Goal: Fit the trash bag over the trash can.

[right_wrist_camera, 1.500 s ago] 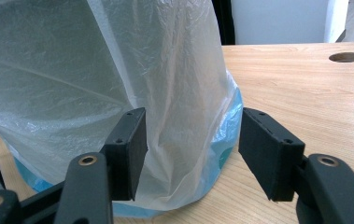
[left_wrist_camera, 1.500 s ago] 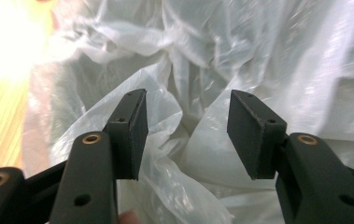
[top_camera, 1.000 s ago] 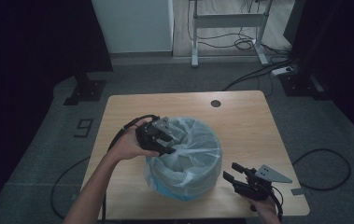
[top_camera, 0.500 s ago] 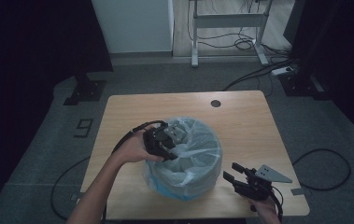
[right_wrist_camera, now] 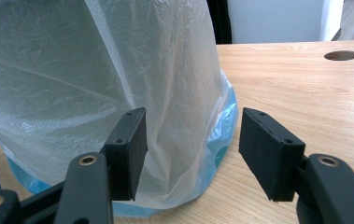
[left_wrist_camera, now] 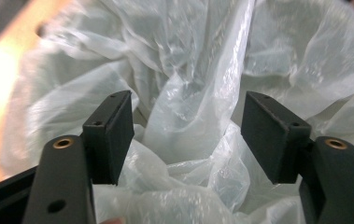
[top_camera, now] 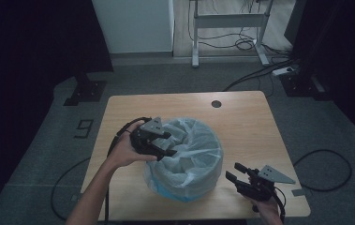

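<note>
A blue bin (top_camera: pixel 175 192) stands on the wooden table (top_camera: pixel 245 122), lined with a translucent white plastic bag (top_camera: pixel 189 150) that drapes over its rim and down its sides. My left gripper (top_camera: pixel 171 144) hovers at the bin's left rim and points into the bag. Its jaws have just been opening. In the left gripper view, loose folds of the bag (left_wrist_camera: pixel 198 84) lie between the jaws of the left gripper (left_wrist_camera: pixel 187 137), but the pads do not press on them. My right gripper (top_camera: pixel 232 171) stays open low at the bin's right. There it faces the bag (right_wrist_camera: pixel 72 79) and the bin's blue base (right_wrist_camera: pixel 221 121).
A round cable hole (top_camera: pixel 216 103) is in the table near its far edge. Cables trail from both grippers over the table's near edge. Bare wood lies behind and to the right of the bin. On the floor beyond are a desk frame (top_camera: pixel 226 21) and more cables.
The left gripper's jaws have opened and let go of the bag, and the hand has drawn back a little to the left. The right gripper has not moved.
</note>
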Demonstrator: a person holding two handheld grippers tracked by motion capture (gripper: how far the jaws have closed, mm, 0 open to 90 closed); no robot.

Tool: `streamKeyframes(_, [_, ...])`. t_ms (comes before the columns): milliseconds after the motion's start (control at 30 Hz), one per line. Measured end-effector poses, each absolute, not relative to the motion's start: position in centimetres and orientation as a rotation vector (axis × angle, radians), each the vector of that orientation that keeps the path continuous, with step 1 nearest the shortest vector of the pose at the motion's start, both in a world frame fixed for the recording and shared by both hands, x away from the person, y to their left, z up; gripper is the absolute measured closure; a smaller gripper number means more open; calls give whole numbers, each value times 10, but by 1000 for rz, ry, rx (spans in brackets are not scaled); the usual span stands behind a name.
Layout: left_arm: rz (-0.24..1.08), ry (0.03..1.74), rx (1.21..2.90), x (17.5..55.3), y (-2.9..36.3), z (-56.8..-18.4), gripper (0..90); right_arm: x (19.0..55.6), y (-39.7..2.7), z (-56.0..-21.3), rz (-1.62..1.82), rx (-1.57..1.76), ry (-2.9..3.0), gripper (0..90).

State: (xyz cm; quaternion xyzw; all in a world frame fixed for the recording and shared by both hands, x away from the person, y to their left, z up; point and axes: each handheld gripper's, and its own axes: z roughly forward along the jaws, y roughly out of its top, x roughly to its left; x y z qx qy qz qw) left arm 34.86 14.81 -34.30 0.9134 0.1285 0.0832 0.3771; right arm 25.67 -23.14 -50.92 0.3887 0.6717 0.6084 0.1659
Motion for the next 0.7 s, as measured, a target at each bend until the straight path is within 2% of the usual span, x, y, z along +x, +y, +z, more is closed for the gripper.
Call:
streamKeyframes(200, [247,383,2181,335,173,-344,322,257,-233,-510,1715,1114,1904,403])
streamKeyframes(467, [289,467,2111,320,206,-353,320,258,-238,-512,1669,1128,1890,390])
streamKeyframes(700, [378,557,2061,297,227,-356,322,258,-241,-513,1650,1141,1885,383])
